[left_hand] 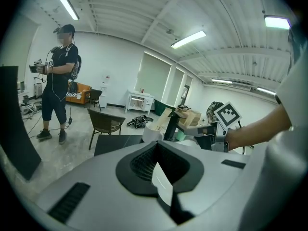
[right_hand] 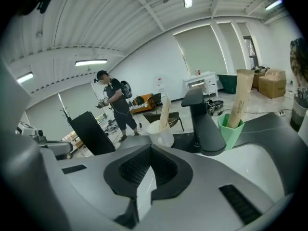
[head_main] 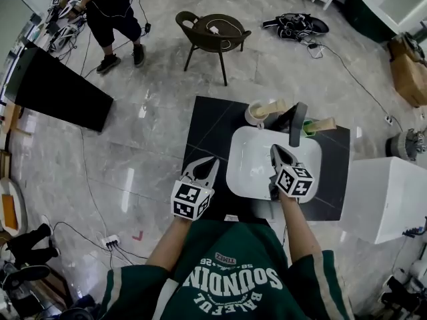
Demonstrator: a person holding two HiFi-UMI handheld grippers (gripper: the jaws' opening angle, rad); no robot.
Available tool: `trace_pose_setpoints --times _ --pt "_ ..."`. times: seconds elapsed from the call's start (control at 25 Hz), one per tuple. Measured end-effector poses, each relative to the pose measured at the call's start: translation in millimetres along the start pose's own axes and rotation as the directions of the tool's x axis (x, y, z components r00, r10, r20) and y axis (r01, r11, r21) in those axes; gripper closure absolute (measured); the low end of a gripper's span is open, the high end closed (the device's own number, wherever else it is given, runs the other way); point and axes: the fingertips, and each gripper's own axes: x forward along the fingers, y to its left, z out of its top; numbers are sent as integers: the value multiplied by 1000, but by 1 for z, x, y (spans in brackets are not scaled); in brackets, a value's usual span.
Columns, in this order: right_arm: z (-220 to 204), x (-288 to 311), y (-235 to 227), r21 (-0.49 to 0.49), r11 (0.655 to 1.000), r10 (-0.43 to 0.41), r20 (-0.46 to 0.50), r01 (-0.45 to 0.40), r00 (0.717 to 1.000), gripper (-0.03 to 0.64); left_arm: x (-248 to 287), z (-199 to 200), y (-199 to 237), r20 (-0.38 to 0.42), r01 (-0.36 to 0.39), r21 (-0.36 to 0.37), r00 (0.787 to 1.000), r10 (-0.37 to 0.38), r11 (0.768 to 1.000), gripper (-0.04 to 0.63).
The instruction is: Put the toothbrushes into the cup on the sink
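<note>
White round cup (head_main: 255, 114) at the sink's far left is holding one beige boxed toothbrush (head_main: 275, 107). Mint-green plastic cup (head_main: 308, 129), right of the black faucet (head_main: 297, 124), is holding a second beige boxed toothbrush (head_main: 322, 123). Left gripper (head_main: 208, 165) is hovering clenched and empty over the black countertop (head_main: 207, 125), near left. Right gripper (head_main: 275, 152) is hovering clenched and empty over the white rectangular sink basin (head_main: 240, 152). Grey marble-tile floor (head_main: 153, 112) all round. Dark chair (head_main: 212, 35) and a person (head_main: 110, 5) are standing far off.

White cup (right_hand: 161, 134), green cup (right_hand: 230, 131), seemingly tan toothbrushes (right_hand: 242, 95)
</note>
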Motion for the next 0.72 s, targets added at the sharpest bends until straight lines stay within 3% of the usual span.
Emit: trace_pose_setpoints --times 0.4,0.72 --pt "17 -55 -20 -129 992 23 41 -18 999 577 45 20 -67 16 79 52 997 -80 996 586" --pt "42 -92 -34 -146 987 78 108 -62 991 577 76 35 -113 20 122 61 992 -124 991 585"
